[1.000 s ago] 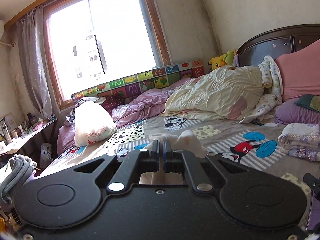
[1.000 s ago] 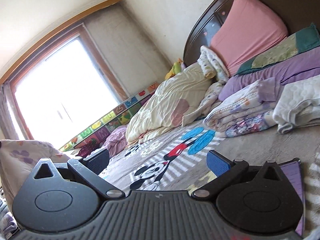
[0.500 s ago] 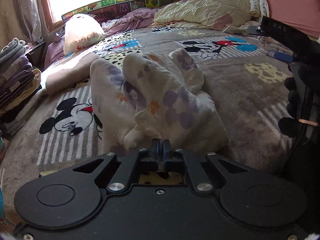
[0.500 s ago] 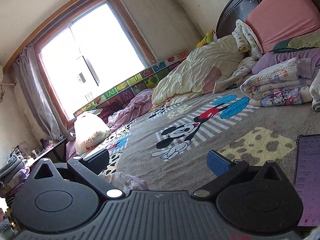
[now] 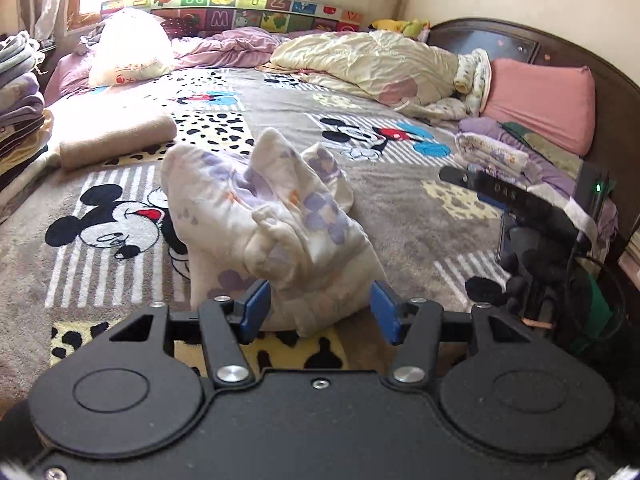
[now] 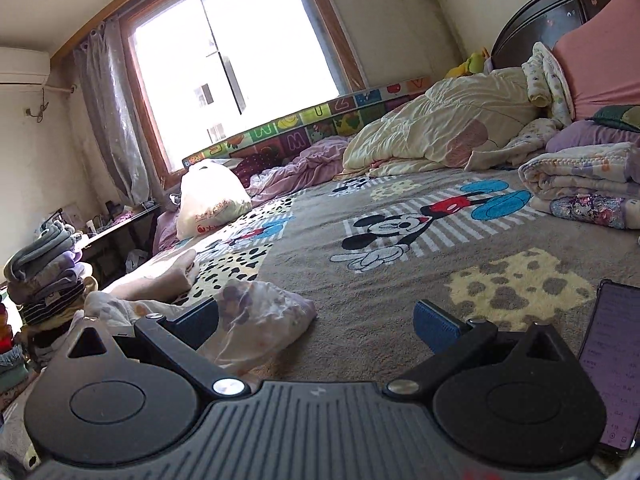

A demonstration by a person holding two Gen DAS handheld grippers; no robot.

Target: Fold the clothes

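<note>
A crumpled white garment with purple and orange flowers (image 5: pixel 268 224) lies heaped on the grey cartoon-mouse bedspread (image 5: pixel 400 216). My left gripper (image 5: pixel 320 312) stands open right at the heap's near edge, blue pads on either side of the cloth without pinching it. In the right wrist view the same garment (image 6: pixel 260 320) lies at the lower left, beside the left pad. My right gripper (image 6: pixel 316 328) is open over bare bedspread with nothing between its fingers. The right gripper's black body and a gloved hand (image 5: pixel 536 248) show at the right of the left wrist view.
A rolled beige towel (image 5: pixel 116 140) lies at the far left. Folded clothes are stacked (image 6: pixel 44 280) off the bed's left side. A cream quilt (image 5: pixel 368 64), pink pillow (image 5: pixel 540 100) and folded bedding (image 6: pixel 580 184) fill the headboard end. A phone (image 6: pixel 616 364) lies at the right.
My left gripper has come down from facing the window, carrying the flowered garment to the bedspread, then opened and let it go. The right gripper tilted down and stayed open.
</note>
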